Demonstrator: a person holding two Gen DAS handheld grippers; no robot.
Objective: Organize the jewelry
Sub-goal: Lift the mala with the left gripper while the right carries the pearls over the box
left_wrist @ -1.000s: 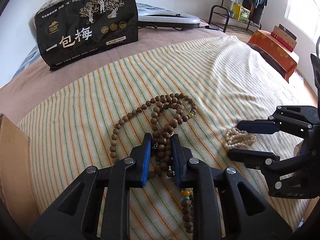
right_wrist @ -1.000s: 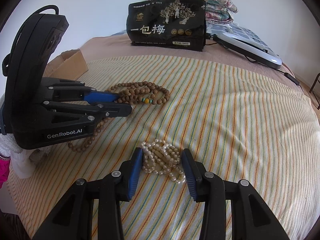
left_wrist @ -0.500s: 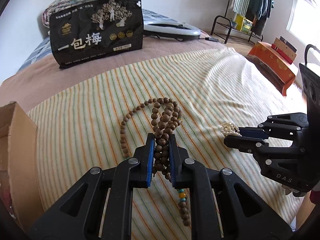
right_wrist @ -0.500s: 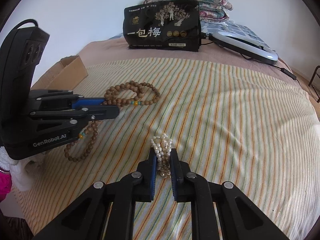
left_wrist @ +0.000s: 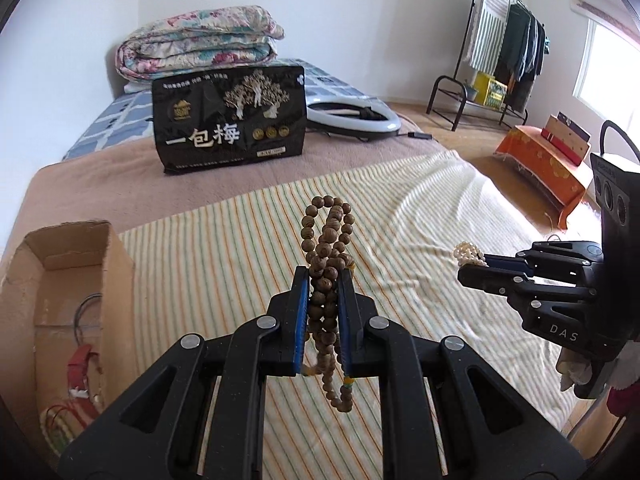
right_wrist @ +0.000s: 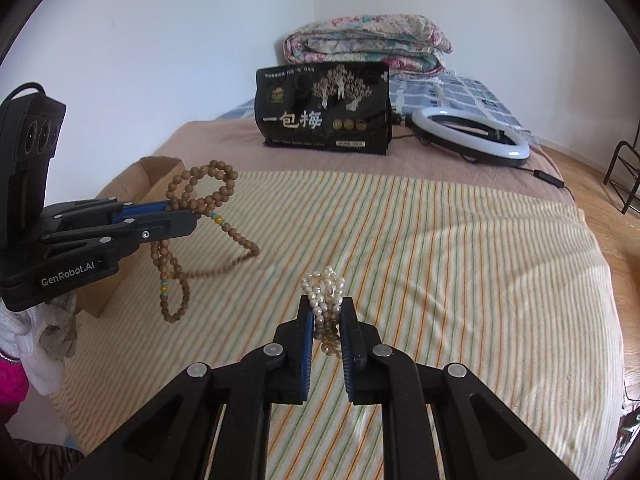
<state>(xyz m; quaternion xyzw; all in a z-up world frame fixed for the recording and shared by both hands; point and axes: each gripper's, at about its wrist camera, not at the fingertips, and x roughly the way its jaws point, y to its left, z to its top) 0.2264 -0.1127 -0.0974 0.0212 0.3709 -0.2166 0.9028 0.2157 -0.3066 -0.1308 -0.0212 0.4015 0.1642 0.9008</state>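
Left gripper (left_wrist: 324,280): fingers clenched on wooden bead necklace (left_wrist: 326,248), lifted off the striped blanket (left_wrist: 224,256).
Right gripper (right_wrist: 326,312): fingers clamped on pearl strand (right_wrist: 325,286), raised above the bed.
Cardboard box (left_wrist: 72,264): at the left, open, jewelry already inside.
Snag risk: long loop dangling below the left fingers, likely to catch the box rim.
Slip risk: round beads pinched unevenly, could slide out mid-carry.
Tangle risk: strands meeting if both go in together.

Left gripper (left_wrist: 324,276), closed on wooden beads (left_wrist: 329,240), raised off the striped cloth (right_wrist: 440,248), loops dangling, right gripper (right_wrist: 327,304) clamped on pearls (right_wrist: 325,284), lifted, box (left_wrist: 76,264) now at 9 o'clock.
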